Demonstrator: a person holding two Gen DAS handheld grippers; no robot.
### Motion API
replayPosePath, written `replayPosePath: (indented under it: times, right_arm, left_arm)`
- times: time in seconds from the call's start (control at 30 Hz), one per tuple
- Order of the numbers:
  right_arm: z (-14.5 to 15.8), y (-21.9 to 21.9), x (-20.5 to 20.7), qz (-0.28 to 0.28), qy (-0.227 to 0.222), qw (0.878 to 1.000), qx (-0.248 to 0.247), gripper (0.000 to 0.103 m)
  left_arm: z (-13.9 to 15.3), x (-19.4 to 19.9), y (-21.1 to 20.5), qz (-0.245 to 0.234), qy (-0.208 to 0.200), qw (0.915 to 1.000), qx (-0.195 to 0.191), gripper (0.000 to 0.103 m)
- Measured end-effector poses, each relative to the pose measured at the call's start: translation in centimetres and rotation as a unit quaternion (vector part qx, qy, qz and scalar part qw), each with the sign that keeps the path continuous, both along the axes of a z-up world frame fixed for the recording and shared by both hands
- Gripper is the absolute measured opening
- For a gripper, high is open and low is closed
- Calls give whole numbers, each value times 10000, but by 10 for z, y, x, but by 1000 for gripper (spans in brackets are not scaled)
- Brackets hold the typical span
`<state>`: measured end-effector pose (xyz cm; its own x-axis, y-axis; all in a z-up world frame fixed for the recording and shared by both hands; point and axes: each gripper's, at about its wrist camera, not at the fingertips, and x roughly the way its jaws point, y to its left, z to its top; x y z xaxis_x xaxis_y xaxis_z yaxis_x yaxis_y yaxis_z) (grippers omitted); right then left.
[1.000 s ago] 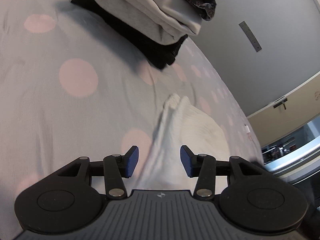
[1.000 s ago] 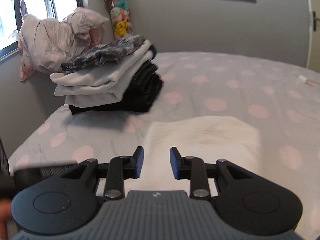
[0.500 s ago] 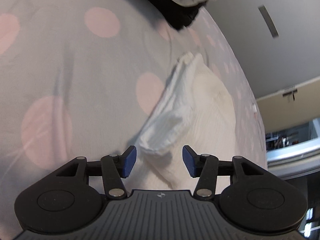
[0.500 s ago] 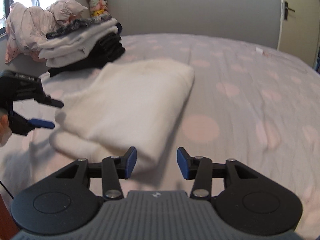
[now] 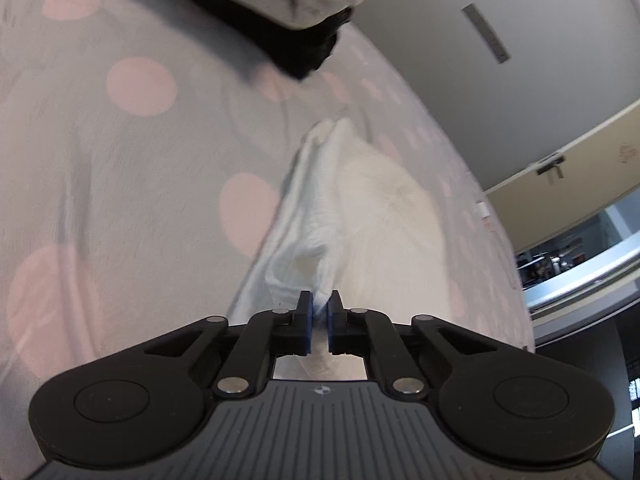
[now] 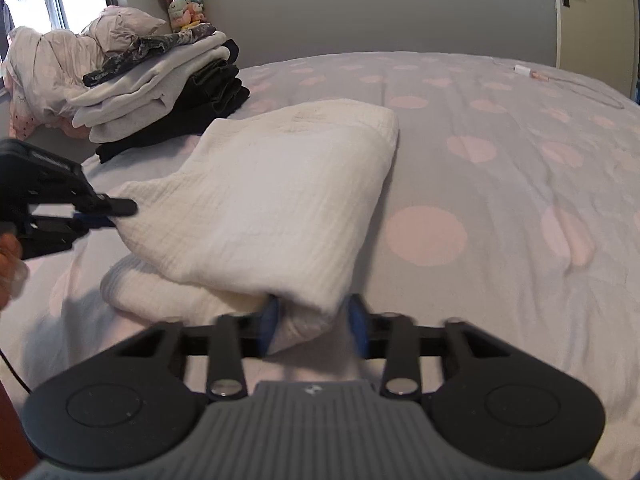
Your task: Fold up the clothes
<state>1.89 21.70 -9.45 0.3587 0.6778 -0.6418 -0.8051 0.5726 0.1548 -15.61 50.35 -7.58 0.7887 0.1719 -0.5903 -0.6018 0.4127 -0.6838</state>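
On the bed [image 6: 500,128], the left gripper [image 5: 319,309] pinches the white garment's [image 6: 272,200] corner; the right gripper's [image 6: 312,320] blurred fingers seem to be closing around another corner.

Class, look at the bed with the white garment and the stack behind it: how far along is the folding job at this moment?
Done: a stack of folded clothes sits on the spotted bedspread. In hand: the white garment, partly folded; the left gripper is shut on one corner, and the right gripper is closing around another, pads not yet pressing. Left: finishing this fold and, probably, adding it to the stack. The crumpled pile by the window looks unfolded.
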Motion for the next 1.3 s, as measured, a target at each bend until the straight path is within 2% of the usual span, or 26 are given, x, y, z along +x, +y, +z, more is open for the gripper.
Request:
replayPosePath:
  times: [0.1,0.23,0.43,0.5,0.57,0.73,0.83,0.9,1.03,1.07,1.17,1.2,1.23,1.27,1.3]
  right_arm:
    - [5,-11,2,-162,22,9997,178,12]
    - [14,-24,1,-390,-57,9986,352,9]
    - [6,-34,9,-644,253,9975,166,8]
    - [-2,-34,12,-706,406,9967,48,7]
    - [-11,-36,17,-777,611,9951,-9,6]
    - [-26,-40,24,-812,882,9928,-2,5]
    - [-26,-42,22,-789,893,9929,-31,5]
    - [-26,-44,20,-771,891,9930,-62,5]
    - [-21,-54,17,-911,903,9917,-42,8]
    - [-19,-58,17,-1001,878,9911,7,11]
    - [-13,-69,18,-1273,864,9875,346,18]
    - [-12,-73,20,-1313,915,9856,545,22]
    - [-11,-76,21,-1336,965,9836,737,30]
    - [-10,-78,22,-1340,1009,9818,896,35]
    - [-10,-78,23,-1308,1041,9809,994,35]
  left_arm:
    - [18,-12,-15,-43,-325,9990,292,6]
    - [29,-26,-30,-53,-259,9990,355,6]
    - [20,-26,-39,-153,556,9983,58,6]
    - [10,-17,-33,-108,1099,9939,-67,6]
    - [-3,-8,-27,-69,1452,9891,-250,6]
    - [-17,9,-23,-151,1956,9801,-296,8]
    - [-16,7,-25,-138,2050,9781,-324,19]
    - [-12,0,-28,-30,2013,9788,-366,29]
    - [4,-23,-34,413,1556,9868,-200,30]
    - [9,-28,-35,522,1400,9887,-125,34]
    - [20,-41,-38,725,858,9936,103,55]
    - [23,-43,-38,736,730,9945,166,56]
    - [23,-41,-38,659,683,9953,208,57]
    - [22,-37,-38,570,673,9958,238,59]
    - [20,-32,-37,461,729,9960,232,60]
